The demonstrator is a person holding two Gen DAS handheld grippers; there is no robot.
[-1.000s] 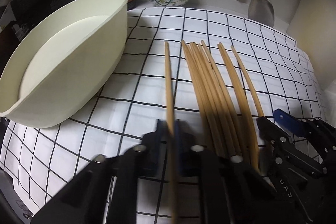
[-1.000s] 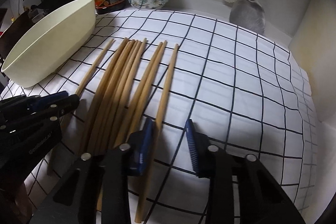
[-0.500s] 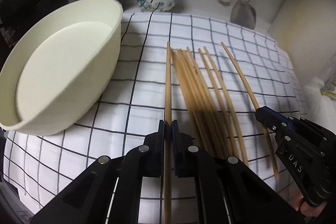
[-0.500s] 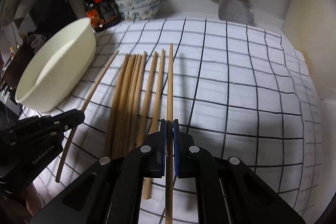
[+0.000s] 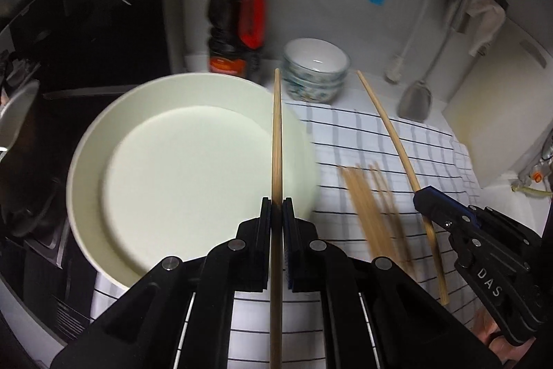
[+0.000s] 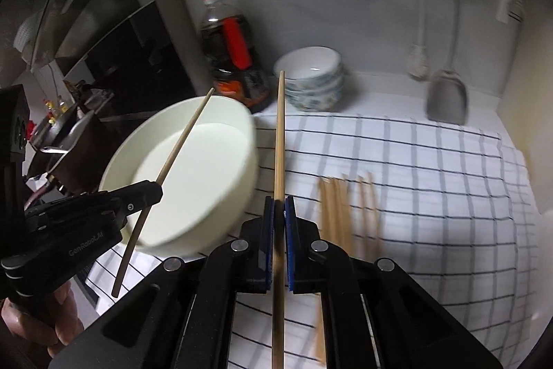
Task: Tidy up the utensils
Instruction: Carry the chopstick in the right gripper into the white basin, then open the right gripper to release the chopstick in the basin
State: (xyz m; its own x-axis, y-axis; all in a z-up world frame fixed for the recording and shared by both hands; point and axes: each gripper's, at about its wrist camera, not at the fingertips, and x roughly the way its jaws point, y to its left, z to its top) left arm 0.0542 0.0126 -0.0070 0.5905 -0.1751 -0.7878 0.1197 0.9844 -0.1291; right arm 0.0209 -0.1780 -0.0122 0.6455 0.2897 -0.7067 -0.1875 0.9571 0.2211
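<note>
Wooden chopsticks are now off the checked cloth [image 5: 397,140] — you hold one in each claw. A second ago both lay among the row on the cloth; your right gripper [image 6: 279,217] has just closed its jaws on its chopstick [image 6: 280,134], and your left gripper [image 5: 276,217] is clamped on the other chopstick [image 5: 277,134]. Both now hang beside or over the cream basin [image 5: 166,168], so the drop-off looks next. Remaining chopsticks [image 6: 342,213] still lie on the cloth, right of the basin. Lettering: "DAS" on the right tool, "GenRobot.AI" on the left — the dark bottle [image 6: 231,57] behind the basin has an unreadable label.
</note>
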